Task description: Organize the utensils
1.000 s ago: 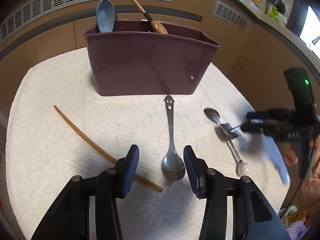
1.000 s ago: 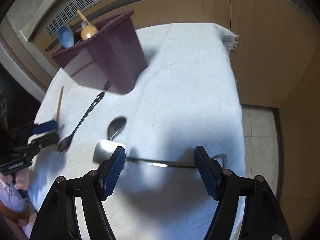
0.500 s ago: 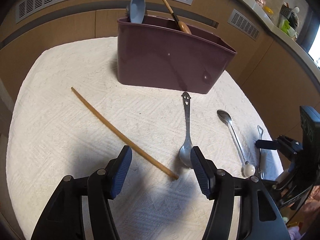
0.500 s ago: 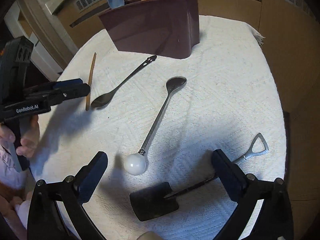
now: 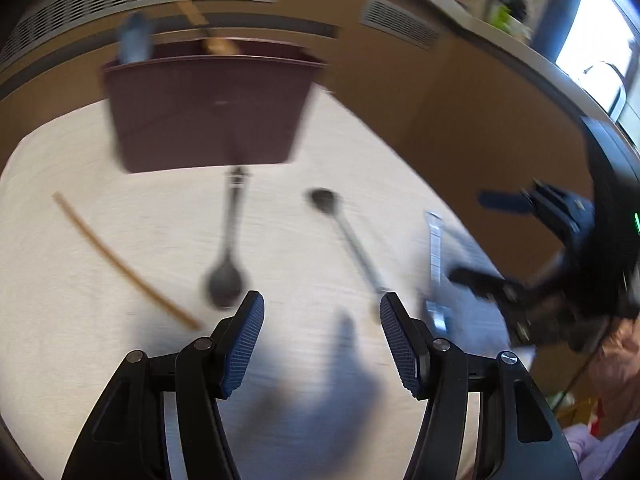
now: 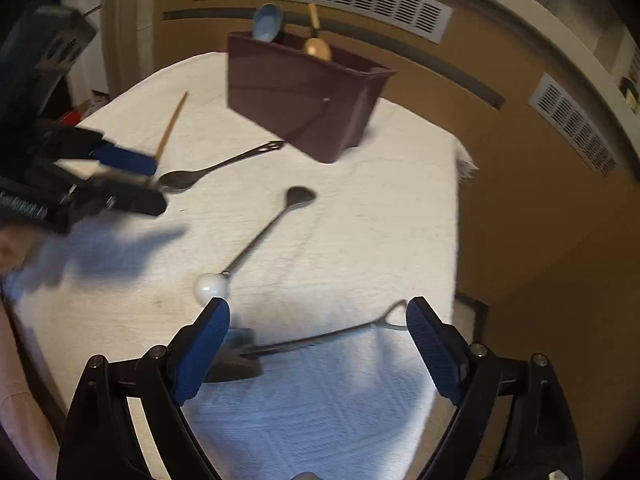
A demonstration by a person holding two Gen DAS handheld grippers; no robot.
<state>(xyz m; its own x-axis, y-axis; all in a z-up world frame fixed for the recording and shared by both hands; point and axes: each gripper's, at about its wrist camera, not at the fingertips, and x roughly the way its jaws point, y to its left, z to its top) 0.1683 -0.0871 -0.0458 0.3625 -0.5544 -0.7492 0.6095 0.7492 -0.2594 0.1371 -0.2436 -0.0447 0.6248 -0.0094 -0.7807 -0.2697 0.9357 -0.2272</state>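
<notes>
A white cloth (image 6: 380, 208) covers the table and carries everything. At its far side stands the maroon bin (image 6: 296, 96), upright, with a blue spoon (image 6: 267, 23) and a wooden spoon (image 6: 317, 46) already inside; how it is divided within cannot be seen. Four utensils lie loose on the cloth, well apart from one another. The left gripper (image 5: 322, 340) is released and empty, jaws wide, hovering above the cloth near the bowl of the steel spoon (image 6: 216, 170), whose pierced handle end lies just beside the bin's base. The right gripper (image 6: 318, 344) is likewise spread and holds nothing; it hangs over the shovel spoon (image 6: 304, 346), whose dark blade is partly hidden behind the left finger and whose loop handle ends near the right finger. Between these lies the ball spoon (image 6: 256, 240), white knob toward the camera. The chopstick (image 6: 170, 130) lies at the left, its near end covered by the left gripper in the right view. Judgement: all four are light, stiff and thin; the metal ones look smooth and likely to slip, and lie flat on soft cloth, so a grip across the mid-handle seems soundest; the ball may roll the spoon. The left view is heavily blurred, so fine detail there is unreliable. Whether either gripper touches the cloth cannot be told.
</notes>
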